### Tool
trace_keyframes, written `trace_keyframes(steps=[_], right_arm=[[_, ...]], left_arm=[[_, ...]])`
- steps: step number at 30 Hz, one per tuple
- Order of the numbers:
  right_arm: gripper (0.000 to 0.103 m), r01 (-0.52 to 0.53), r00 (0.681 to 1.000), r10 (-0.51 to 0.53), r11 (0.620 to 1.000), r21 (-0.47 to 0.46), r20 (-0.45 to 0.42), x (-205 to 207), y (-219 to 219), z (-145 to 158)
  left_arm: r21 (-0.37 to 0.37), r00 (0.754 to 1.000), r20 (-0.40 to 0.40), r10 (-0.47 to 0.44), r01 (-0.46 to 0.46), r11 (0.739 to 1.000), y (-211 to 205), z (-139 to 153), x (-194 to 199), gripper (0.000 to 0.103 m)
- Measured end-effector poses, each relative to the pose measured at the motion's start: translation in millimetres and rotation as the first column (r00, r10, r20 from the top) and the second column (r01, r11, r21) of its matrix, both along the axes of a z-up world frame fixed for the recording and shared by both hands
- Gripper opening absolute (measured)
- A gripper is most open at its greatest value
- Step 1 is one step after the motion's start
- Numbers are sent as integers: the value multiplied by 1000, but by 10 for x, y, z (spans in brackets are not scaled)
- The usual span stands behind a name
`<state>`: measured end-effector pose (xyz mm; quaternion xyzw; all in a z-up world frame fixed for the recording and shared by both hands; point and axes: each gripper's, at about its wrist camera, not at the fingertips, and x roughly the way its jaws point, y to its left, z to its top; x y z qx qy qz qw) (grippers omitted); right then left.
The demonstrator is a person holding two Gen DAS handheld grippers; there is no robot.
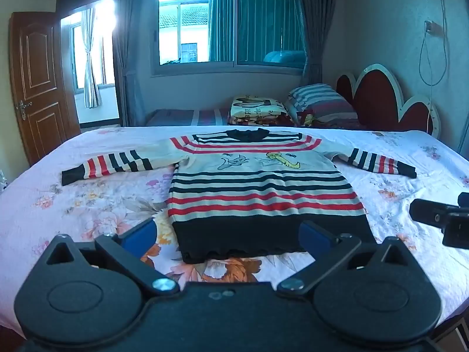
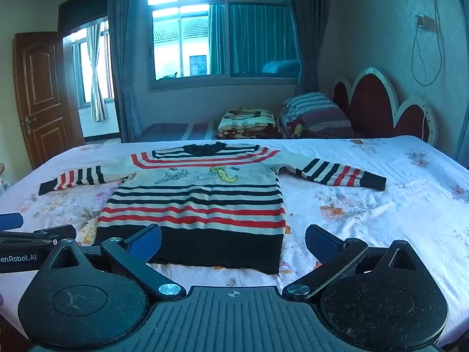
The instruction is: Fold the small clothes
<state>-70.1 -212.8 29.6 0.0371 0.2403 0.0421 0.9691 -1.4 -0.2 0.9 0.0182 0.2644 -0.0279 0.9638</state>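
Knitted in red, black and cream stripes, the small sweater (image 1: 258, 187) lies flat on the floral-sheeted bed (image 1: 96, 205) — sleeves out, unfolded. Left gripper (image 1: 227, 234) and right gripper (image 2: 233, 242) hover at its hem, jaws spread, empty — a sleeve grasp probably comes first.

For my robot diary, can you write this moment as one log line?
sweater: flat on bed, sleeves out, unfolded | left gripper: open | right gripper: open

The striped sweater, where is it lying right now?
The striped sweater lies flat on the floral bedsheet, sleeves spread, dark hem nearest both open grippers, collar toward the window.
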Motion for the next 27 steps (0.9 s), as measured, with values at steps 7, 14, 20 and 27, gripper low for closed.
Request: trace_keyframes(steps=[7,14,20,27], right_arm=[[103,-2,1000,2,1000,7,4,-8,2,5],[103,-2,1000,2,1000,23,17,-85,-7,-5],[103,-7,1000,7,1000,19,12,1,-44,59],[103,-2,1000,2,1000,20,12,-11,-62,38]], left_arm=[[-22,1000,-21,15,-15,1000,78,17,76,102],[-1,1000,-10,22,-22,1000,56,12,-21,102],[3,1000,-8,24,-24,1000,-36,-5,5,102],[1,1000,-13,19,-19,1000,-59,-42,50,102]])
